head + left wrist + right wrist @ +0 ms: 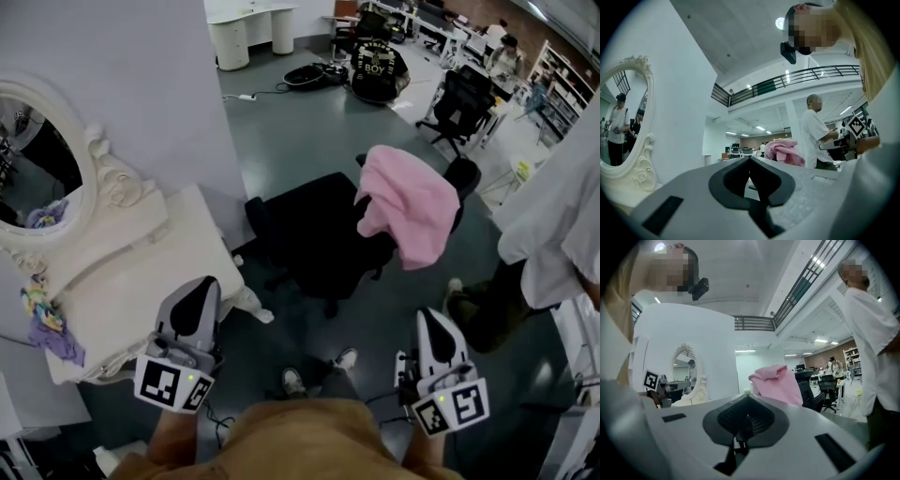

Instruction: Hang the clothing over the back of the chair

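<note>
A pink garment (408, 202) hangs draped over the backrest of a black office chair (314, 234) in the middle of the floor. Both grippers are held low and near me, well short of the chair. My left gripper (201, 289) is shut and empty, beside the white dressing table. The right gripper (430, 321) is likewise shut with nothing in it. In the left gripper view the pink garment (785, 151) shows beyond the closed jaws of the gripper (750, 160). The right gripper view has the garment (776, 383) on the chair (808, 392) ahead of its gripper (746, 400).
A white dressing table (141, 281) with an oval mirror (37, 178) stands at my left, with a purple cloth (47, 323) on its edge. A person in a white shirt (553, 216) stands right of the chair. Another black chair (459, 103) is farther back.
</note>
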`<state>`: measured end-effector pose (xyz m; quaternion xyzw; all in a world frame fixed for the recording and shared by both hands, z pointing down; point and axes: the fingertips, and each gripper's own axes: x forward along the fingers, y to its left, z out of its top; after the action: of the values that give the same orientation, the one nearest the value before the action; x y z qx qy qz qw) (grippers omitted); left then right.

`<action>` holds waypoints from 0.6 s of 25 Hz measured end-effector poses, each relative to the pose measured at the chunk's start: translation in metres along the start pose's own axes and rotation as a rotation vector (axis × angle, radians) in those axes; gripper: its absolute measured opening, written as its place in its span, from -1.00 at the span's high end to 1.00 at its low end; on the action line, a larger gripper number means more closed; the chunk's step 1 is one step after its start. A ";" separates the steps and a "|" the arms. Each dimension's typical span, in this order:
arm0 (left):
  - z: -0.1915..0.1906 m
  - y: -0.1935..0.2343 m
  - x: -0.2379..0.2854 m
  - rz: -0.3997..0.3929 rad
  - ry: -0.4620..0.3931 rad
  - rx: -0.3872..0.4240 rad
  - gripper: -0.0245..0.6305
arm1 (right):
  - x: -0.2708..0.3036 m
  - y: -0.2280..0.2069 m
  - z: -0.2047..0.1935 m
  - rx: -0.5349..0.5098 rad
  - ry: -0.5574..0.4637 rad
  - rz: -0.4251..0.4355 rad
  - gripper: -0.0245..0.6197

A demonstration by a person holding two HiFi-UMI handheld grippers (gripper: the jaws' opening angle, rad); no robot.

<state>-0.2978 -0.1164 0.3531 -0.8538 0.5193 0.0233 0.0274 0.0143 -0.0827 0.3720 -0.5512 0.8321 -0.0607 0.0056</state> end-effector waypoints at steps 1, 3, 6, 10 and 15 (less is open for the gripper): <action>0.000 -0.001 0.001 -0.006 0.000 0.001 0.91 | -0.001 -0.001 0.000 -0.001 -0.001 -0.004 0.91; 0.000 -0.003 0.004 -0.014 -0.003 0.001 0.91 | -0.002 -0.002 0.001 -0.004 -0.004 -0.010 0.91; 0.000 -0.005 0.008 -0.019 -0.009 -0.004 0.91 | -0.006 -0.004 0.003 -0.010 -0.008 -0.018 0.91; 0.003 -0.010 0.016 -0.040 -0.019 -0.007 0.91 | -0.012 -0.009 0.007 -0.023 -0.007 -0.039 0.91; 0.004 -0.015 0.021 -0.060 -0.030 -0.013 0.91 | -0.017 -0.007 0.008 -0.095 0.010 -0.055 0.91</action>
<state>-0.2743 -0.1280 0.3480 -0.8687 0.4929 0.0386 0.0304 0.0276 -0.0709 0.3641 -0.5732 0.8187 -0.0243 -0.0264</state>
